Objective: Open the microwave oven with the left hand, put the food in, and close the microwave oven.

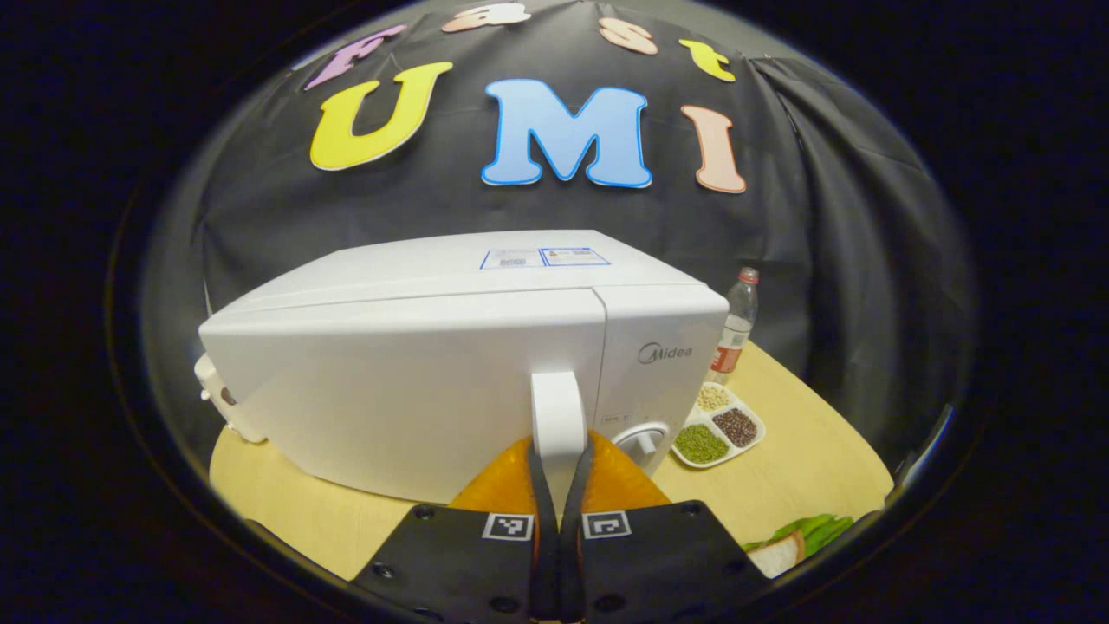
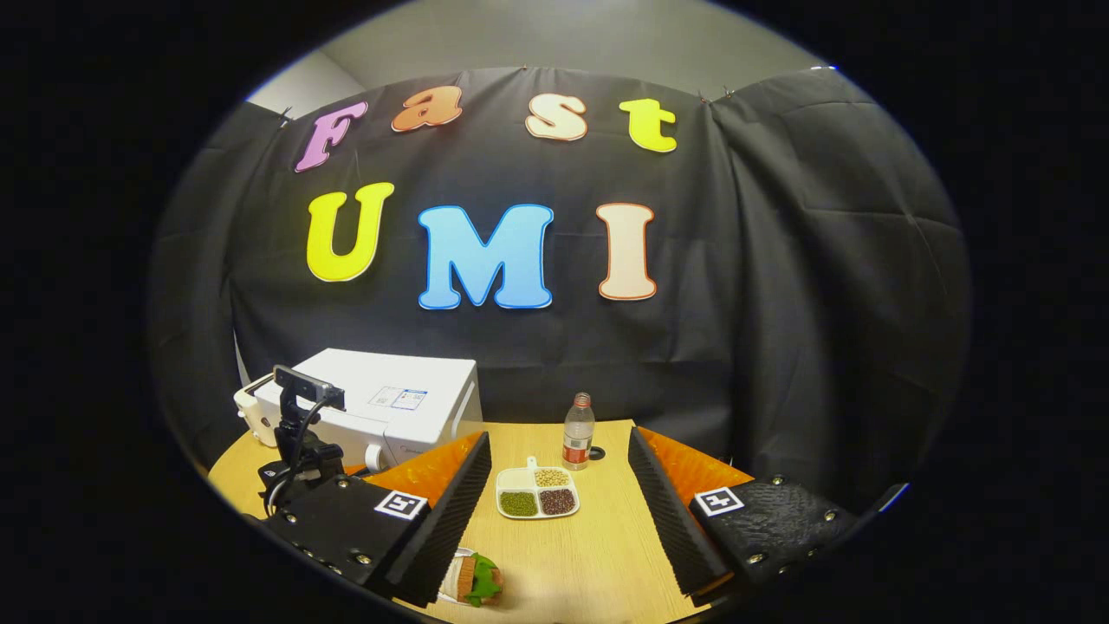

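- Left gripper view: the white microwave oven (image 1: 450, 364) takes up the centre of the frame, standing on the round wooden table (image 1: 806, 451). Its door is shut or very nearly so; I cannot tell if a gap has opened.
- The left gripper (image 1: 559, 472) sits at bottom centre, its fingers pinched on the upright white door handle (image 1: 557, 416), one finger on each side of the bar.
- Handling judgement: the handle is rigid moulded plastic, smooth and probably slick, so a hold low on the bar with both fingers square to it looks soundest. The door should swing on its far-side hinge; the oven body looks heavy enough to stay put under a steady pull.
- At lower right of this view, the sandwich with green lettuce (image 1: 793, 542) lies at the table edge, partly cut off.
- Right gripper view: the right gripper (image 2: 559, 511) hangs at bottom centre, fingers spread wide and holding nothing.
- The sandwich appears at bottom centre-left here, on a small plate (image 2: 450, 588), just beside the left finger.
- Handling judgement: the food is soft and layered, likely to crush or shed filling. Gripping the plate rim seems safer than squeezing the bread.
- Mid-frame stand a divided tray of beans (image 2: 537, 496) and a plastic bottle (image 2: 578, 431), both well apart from the oven, which sits at centre-left.
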Available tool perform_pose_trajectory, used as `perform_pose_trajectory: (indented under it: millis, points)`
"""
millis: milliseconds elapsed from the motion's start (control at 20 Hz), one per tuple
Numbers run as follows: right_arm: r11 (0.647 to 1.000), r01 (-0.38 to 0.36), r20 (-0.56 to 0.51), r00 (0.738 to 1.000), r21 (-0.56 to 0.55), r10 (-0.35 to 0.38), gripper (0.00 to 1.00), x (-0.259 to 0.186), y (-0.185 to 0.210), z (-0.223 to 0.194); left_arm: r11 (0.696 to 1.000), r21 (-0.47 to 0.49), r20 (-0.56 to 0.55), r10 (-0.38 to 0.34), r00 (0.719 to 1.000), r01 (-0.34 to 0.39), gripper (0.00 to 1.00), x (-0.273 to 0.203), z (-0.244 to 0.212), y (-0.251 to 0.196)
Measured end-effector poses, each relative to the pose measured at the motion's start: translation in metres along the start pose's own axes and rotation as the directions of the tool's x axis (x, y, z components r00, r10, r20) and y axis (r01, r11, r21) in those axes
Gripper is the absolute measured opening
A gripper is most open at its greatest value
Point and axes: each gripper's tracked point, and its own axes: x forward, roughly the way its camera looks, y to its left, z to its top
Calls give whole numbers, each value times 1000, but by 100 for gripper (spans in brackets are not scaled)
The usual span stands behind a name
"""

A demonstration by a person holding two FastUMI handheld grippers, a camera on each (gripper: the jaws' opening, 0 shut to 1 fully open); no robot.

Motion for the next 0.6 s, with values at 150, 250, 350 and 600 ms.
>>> perform_pose_trajectory:
  millis: [150, 250, 350, 600]
  points:
    - [1000, -2, 4, 1000, 4, 2, 96, -1, 0, 0, 1000, -2, -23, 2, 1000, -2, 7, 0, 0, 0]
    - [1000, -4, 7, 1000, 7, 4, 96, -3, 1, 1, 1000, -1, -33, 0, 999, 0, 7, -15, -7, 0]
    - [1000, -3, 16, 1000, 11, 3, 96, -3, 1, 2, 1000, 23, -22, -10, 1000, 11, 7, -42, -19, 2]
    - [998, -45, 8, 999, 35, 45, 96, 1, 22, -1, 996, 52, -68, -70, 995, 74, 7, -85, -42, 11]
